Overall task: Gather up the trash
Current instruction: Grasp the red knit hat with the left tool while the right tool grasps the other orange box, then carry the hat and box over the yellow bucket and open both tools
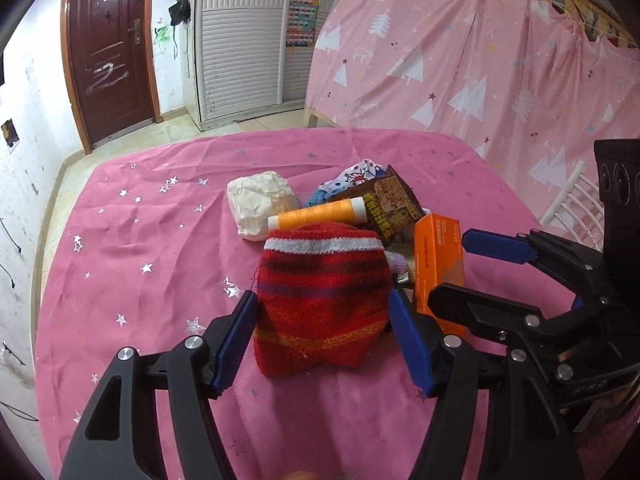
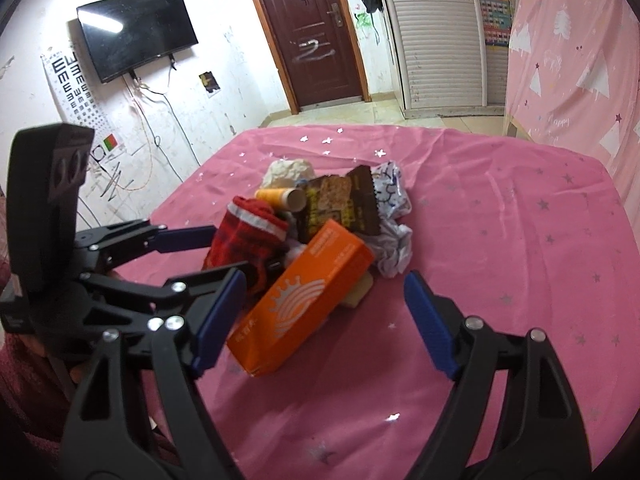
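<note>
On the table (image 1: pixel 132 264), which is covered with a pink cloth, the trash lies in one small heap near the middle, a little toward the far edge. The heap holds a red knitted sock (image 1: pixel 320 300), an orange box (image 2: pixel 300 300), a spool of orange thread (image 1: pixel 316 216), a brown snack wrapper (image 2: pixel 340 208), a white lump of paper (image 1: pixel 262 202) and some crumpled white plastic (image 2: pixel 394 248). The things touch and partly cover each other, probably because they were pushed together so that they can be taken at once. The left gripper (image 1: pixel 322 340) comes down on the near side of the sock, with one blue pad on each side of it; its jaws stand apart and I see no pressing on the cloth, so the sock is not yet held. The right gripper (image 2: pixel 324 328) is close beside it, over the orange box, which leans with one end on the heap. Its jaws are also wide apart, with the left pad just beside the box and the right pad well apart from it. In my judgement both hands surround the heap from the near edge, to close on it or to scoop it.
</note>
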`<control>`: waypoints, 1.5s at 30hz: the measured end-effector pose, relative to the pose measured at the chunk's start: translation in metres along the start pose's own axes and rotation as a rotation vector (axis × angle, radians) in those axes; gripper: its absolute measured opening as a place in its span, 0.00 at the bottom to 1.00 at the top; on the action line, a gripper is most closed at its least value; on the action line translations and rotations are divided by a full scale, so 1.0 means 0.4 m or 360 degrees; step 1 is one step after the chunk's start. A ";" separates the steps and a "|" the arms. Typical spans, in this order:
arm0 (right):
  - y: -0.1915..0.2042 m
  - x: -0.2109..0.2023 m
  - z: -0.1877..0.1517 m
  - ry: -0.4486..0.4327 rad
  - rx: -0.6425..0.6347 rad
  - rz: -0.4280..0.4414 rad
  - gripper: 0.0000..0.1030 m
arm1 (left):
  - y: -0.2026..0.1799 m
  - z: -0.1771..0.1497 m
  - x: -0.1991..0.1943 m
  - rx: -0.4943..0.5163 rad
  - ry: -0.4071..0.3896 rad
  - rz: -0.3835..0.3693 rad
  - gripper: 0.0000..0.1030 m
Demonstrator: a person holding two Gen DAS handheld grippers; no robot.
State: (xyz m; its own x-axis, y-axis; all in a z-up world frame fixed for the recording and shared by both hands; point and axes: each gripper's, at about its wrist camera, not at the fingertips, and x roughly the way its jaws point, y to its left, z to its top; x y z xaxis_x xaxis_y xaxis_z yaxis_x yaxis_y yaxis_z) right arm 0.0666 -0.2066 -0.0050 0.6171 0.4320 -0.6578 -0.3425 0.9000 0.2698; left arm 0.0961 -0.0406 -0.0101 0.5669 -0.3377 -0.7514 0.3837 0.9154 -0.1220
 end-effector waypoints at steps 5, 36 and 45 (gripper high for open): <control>0.009 0.012 0.008 0.0015 0.0010 -0.0023 0.76 | 0.012 -0.012 0.010 -0.0002 0.0013 0.0008 0.60; -0.023 -0.061 0.005 -0.0148 0.0066 -0.0045 0.30 | -0.025 -0.001 -0.098 -0.0006 -0.0171 -0.0063 0.14; -0.123 -0.156 -0.004 -0.0277 0.0156 -0.0127 0.30 | -0.133 0.048 -0.096 0.0077 -0.0189 -0.0124 0.14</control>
State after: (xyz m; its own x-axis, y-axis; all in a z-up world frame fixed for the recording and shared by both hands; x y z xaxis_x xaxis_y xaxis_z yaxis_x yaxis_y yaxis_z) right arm 0.0438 -0.2778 0.0216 0.7553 0.3549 -0.5509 -0.2220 0.9295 0.2945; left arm 0.0679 -0.0805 0.0378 0.6152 -0.4338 -0.6583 0.4630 0.8746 -0.1437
